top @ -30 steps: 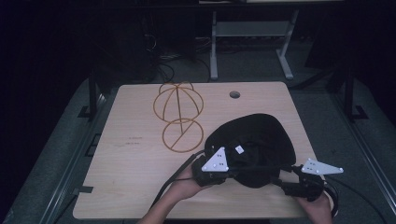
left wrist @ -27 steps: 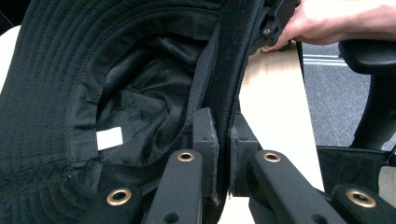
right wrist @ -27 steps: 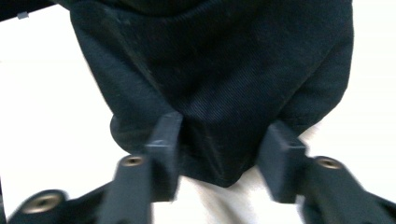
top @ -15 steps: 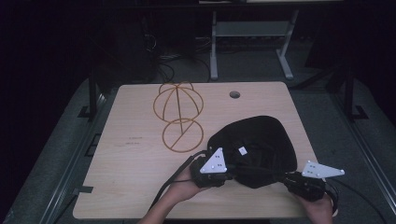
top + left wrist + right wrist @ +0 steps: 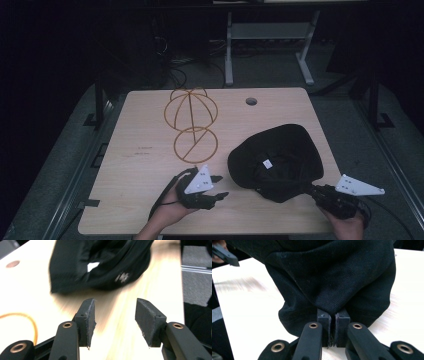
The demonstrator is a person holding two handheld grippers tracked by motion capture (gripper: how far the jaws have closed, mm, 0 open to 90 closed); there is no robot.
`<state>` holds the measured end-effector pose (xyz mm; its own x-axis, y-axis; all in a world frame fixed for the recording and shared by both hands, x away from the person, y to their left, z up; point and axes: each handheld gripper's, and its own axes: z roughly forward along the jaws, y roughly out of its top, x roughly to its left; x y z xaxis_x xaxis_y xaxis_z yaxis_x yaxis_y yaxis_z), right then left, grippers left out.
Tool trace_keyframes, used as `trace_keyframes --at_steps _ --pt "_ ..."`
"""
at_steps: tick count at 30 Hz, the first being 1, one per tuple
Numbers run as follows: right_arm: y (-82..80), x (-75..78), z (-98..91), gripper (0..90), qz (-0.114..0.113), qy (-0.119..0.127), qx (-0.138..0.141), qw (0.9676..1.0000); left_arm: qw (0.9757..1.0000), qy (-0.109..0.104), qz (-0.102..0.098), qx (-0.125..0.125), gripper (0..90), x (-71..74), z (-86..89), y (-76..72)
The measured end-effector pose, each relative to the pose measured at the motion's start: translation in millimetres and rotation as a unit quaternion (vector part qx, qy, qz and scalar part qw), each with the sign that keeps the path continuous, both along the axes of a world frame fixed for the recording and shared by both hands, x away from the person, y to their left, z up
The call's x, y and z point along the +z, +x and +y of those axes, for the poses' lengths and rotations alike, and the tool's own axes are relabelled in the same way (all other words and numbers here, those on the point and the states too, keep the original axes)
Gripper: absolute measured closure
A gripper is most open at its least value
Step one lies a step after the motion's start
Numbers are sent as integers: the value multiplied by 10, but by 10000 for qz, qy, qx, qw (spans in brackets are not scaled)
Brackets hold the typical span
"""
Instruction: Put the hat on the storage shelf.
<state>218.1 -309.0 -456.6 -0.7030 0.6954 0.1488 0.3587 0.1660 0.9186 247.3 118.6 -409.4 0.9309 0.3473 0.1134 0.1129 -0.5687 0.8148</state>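
On the light wooden surface [image 5: 150,210] we see a black cap [image 5: 285,150] lying toward the right and near edge, upside down so that its hollow inside faces up, its cloth rumpled and sagging rather than holding a round form. From above it reads as a broad dark oval with a soft inner lining; in the right gripper view [image 5: 332,277] the fabric shows a fine diagonal twill weave. Behind it, toward the middle and far side, stands an orange wire frame [image 5: 192,125], a domed cage of thin hoops over a flat ring crossed by one bar, well apart from the cap. Our right gripper [image 5: 320,192] sits at the cap's near right edge with its jaws clenched on a fold of the black cloth, the pads pressed nearly together with the fabric pinched between them. Our left gripper [image 5: 217,187] rests just left of the cap, apart from it; its jaws have just been opening and now stand released with bare wood between them, as the left gripper view [image 5: 115,322] shows. Inside the cap a small white label [image 5: 267,163] is sewn to the lining, and the left gripper view also shows a small pale mark [image 5: 122,277] on the dark band, but both are too blurred for us to read any writing.
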Motion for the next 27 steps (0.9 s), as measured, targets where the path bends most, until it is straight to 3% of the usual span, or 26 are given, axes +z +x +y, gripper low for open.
trace_keyframes --at_steps 3,4,7,11,15,22,27 --pt "-4 19 -7 861 -40 6 -81 10000 9998 -54 36 205 470 -104 155 17" --pt "-2 30 -4 861 -65 -27 -89 9999 9995 66 43 308 440 -169 210 32" --pt "-6 45 0 861 -87 -31 -98 9999 9988 86 113 461 402 -223 243 57" --pt "-35 84 22 862 -196 -122 -59 9997 9981 143 64 603 346 -283 255 83" --pt "-37 124 23 862 -272 -55 -41 9996 9976 184 52 666 340 -314 270 103" --pt "19 248 32 867 -308 -27 -2 9995 9963 -39 108 848 330 -304 364 131" --pt "71 351 15 869 -290 58 -60 9995 9956 -47 113 926 325 -306 401 153"
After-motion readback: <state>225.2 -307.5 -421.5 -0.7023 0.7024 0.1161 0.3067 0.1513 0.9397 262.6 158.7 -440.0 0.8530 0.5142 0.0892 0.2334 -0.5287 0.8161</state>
